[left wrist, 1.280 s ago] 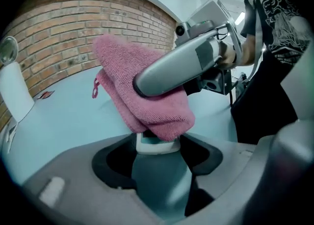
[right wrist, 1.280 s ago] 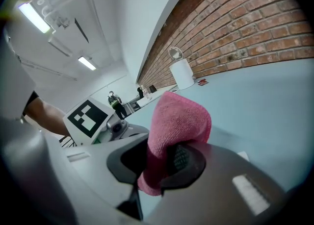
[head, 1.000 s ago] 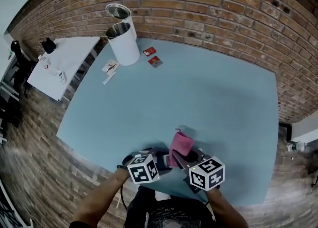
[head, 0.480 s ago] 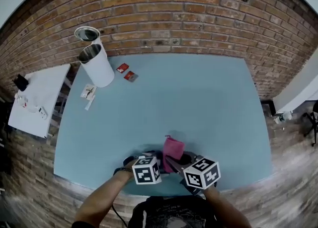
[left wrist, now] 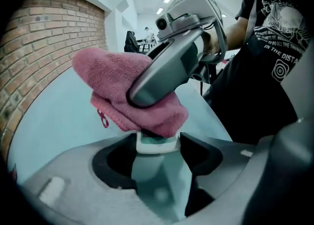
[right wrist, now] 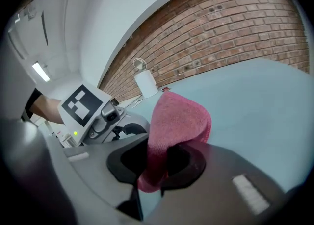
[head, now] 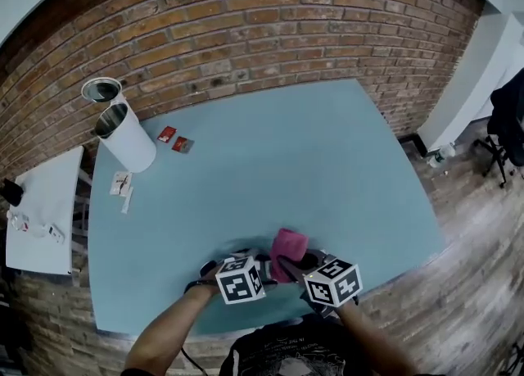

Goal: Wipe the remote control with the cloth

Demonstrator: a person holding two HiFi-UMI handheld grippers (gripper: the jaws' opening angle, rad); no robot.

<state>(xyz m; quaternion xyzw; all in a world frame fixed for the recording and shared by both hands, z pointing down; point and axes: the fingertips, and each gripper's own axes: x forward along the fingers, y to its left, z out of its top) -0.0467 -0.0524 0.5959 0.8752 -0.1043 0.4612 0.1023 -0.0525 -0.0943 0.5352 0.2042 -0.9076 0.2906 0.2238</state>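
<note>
Pink terry cloth sits just ahead of both my tools in the head view, over the near edge of the pale blue tabletop. A second ago it stood up in a peak. Now it lies lower and rounder across the gap between the left tool and the right tool, which I take to mean the wiping stroke is under way (not finished). I cannot pick out the remote control here.

In the left gripper view, the remote control shows as a smooth, pale, squared end clamped between my left jaws. The nubbly cloth is draped over its far part, and a rounded grey jaw of the right tool presses into the fold from above.

In the right gripper view, my right jaws are closed on a doubled fold of the cloth. Its soft loop bulges out beyond them and hides the remote control.
</note>
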